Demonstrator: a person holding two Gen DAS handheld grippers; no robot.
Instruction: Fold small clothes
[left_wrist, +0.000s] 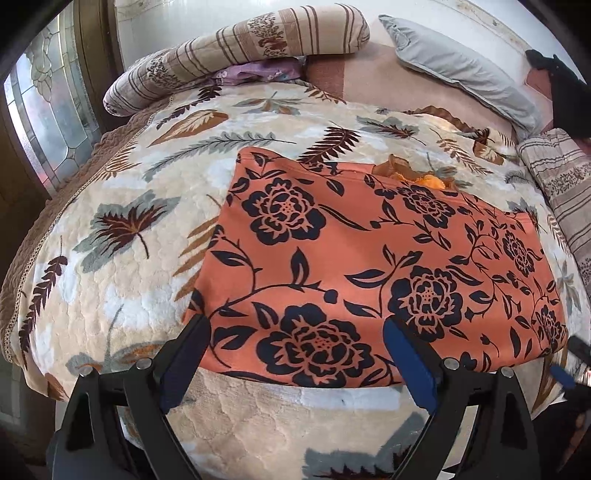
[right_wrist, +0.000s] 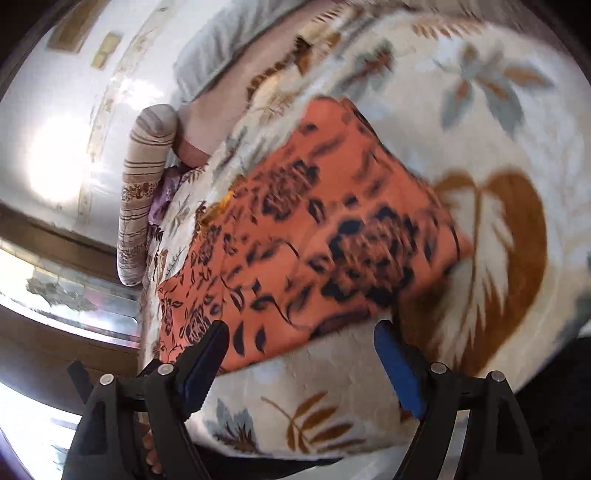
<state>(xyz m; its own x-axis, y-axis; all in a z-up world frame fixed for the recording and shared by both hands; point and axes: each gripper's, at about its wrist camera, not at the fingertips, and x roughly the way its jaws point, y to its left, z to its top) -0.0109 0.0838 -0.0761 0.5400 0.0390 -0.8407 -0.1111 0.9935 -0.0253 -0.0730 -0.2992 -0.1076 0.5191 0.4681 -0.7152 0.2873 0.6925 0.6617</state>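
An orange garment (left_wrist: 369, 258) with dark navy flowers lies flat on the leaf-patterned bedspread (left_wrist: 129, 258), folded into a rough rectangle. A bit of brighter orange cloth (left_wrist: 430, 181) peeks out at its far edge. My left gripper (left_wrist: 295, 328) hovers open over the garment's near edge, with nothing between its blue pads. In the right wrist view the same garment (right_wrist: 314, 240) appears blurred, with its near corner below my right gripper (right_wrist: 301, 332), which stands open and holds nothing. The tip of the right gripper (left_wrist: 576, 354) shows at the right edge of the left wrist view.
Striped bolsters (left_wrist: 236, 48) and a grey pillow (left_wrist: 461, 70) lie at the head of the bed, with purple cloth (left_wrist: 255, 72) tucked under the bolster. Another striped cushion (left_wrist: 565, 184) sits at the right. A patterned glass window (left_wrist: 48, 110) is at the left.
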